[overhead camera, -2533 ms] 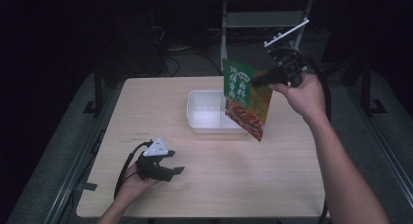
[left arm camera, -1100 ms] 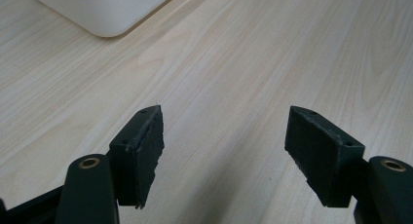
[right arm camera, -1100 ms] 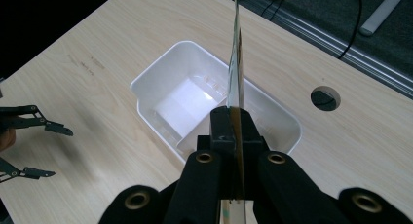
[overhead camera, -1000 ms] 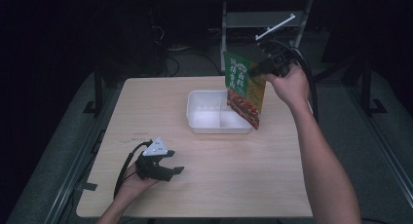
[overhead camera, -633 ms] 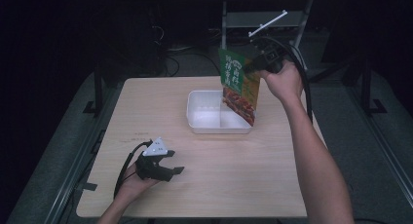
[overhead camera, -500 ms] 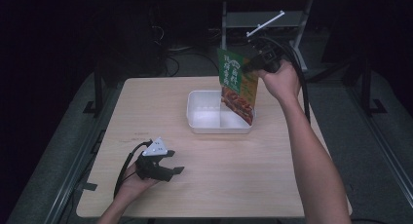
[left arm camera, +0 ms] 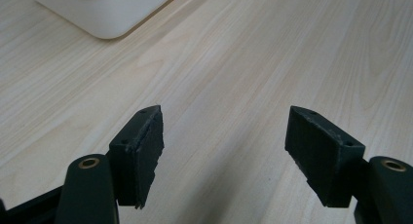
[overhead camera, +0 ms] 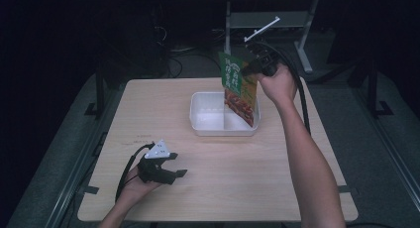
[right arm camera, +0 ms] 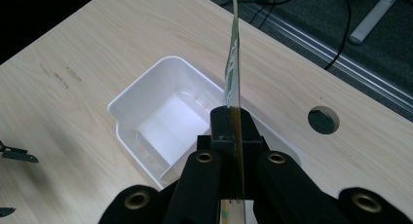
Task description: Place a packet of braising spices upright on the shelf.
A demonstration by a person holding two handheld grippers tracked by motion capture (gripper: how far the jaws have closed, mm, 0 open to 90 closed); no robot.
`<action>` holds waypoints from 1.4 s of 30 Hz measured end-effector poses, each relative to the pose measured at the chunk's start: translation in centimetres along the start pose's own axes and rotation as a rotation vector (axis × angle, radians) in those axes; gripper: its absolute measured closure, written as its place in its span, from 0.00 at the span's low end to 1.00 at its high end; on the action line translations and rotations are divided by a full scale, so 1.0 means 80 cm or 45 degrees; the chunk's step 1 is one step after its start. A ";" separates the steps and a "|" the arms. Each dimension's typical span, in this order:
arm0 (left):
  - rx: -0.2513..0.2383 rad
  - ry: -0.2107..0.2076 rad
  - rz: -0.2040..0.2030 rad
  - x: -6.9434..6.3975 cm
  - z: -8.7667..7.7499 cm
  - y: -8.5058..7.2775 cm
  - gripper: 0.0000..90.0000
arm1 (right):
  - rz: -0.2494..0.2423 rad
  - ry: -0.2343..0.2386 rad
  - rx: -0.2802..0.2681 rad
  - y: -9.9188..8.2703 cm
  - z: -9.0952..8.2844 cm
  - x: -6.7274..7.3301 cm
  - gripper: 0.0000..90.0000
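Dark floor, cables and frame legs surround a pale wooden bench (overhead camera: 277, 188), and near its far edge stands a white tub (overhead camera: 208, 126), the landmark for everything else. Over the right end of the tub hangs a green and orange food packet (overhead camera: 240, 91), upright and slightly tilted, its lower corner dipping to about the tub's rim. From the right gripper view the packet (right arm camera: 233, 63) appears edge-on, directly above the tub's (right arm camera: 146, 92) hollow.

The step in hand looks like placing the packet in the tub. The next move probably calls for lowering it until it rests inside, perhaps tipping it flat so that it fits between the walls, and only then letting go; released too high, it could topple over the rim.

The right gripper (overhead camera: 255, 64), above the tub's far right corner, has its jaws pressed together on the packet's top edge, pinching it. The left gripper (overhead camera: 166, 173) rests on the bench well to the near left of the tub, its jaws spread wide with nothing between them, only bare wood beneath.
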State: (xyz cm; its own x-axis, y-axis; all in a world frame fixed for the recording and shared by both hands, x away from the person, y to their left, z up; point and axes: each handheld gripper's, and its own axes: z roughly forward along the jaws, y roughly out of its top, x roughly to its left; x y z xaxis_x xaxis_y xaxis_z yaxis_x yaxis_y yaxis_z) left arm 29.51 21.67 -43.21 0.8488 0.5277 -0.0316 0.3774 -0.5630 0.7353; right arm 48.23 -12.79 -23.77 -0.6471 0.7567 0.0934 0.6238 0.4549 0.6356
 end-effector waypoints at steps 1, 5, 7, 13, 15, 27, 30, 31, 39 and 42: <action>-0.001 0.000 0.000 0.000 0.000 0.000 0.33 | 0.000 0.000 0.000 0.000 0.000 0.000 1.00; 0.001 0.000 -0.001 0.000 0.000 0.000 0.33 | 0.008 -0.012 -0.004 -0.008 0.006 -0.004 1.00; 0.002 0.000 0.000 0.000 0.001 0.000 0.33 | 0.010 -0.015 0.002 -0.010 0.009 -0.006 1.00; 0.001 0.001 0.000 0.000 0.001 0.000 0.33 | 0.015 -0.013 -0.001 -0.016 0.016 -0.008 1.00; 0.000 0.001 -0.002 0.000 0.000 0.000 0.33 | 0.025 -0.012 -0.003 -0.018 0.018 -0.008 1.00; 0.004 0.002 0.003 0.000 0.000 0.000 0.33 | 0.052 -0.004 -0.003 -0.027 0.020 -0.008 1.00; 0.005 0.001 0.002 0.000 0.000 0.000 0.33 | 0.071 -0.005 0.000 -0.032 0.019 -0.011 1.00; 0.003 0.001 -0.001 -0.001 0.001 0.000 0.33 | 0.071 -0.006 0.004 -0.033 0.019 -0.012 1.00; 0.007 0.001 0.001 -0.001 0.002 0.000 0.33 | 0.074 -0.018 0.037 -0.046 0.021 -0.013 1.00; 0.008 0.001 0.002 -0.001 0.002 0.001 0.33 | 0.083 -0.021 0.042 -0.049 0.020 -0.015 1.00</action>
State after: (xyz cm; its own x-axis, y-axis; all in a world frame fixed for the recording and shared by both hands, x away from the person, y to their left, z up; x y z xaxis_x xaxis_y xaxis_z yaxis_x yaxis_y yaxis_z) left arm 29.50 21.51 -43.27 0.8492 0.5272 -0.0296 0.3782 -0.5682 0.7308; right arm 47.28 -14.71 -27.63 -0.5976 0.7926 0.1211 0.6784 0.4193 0.6032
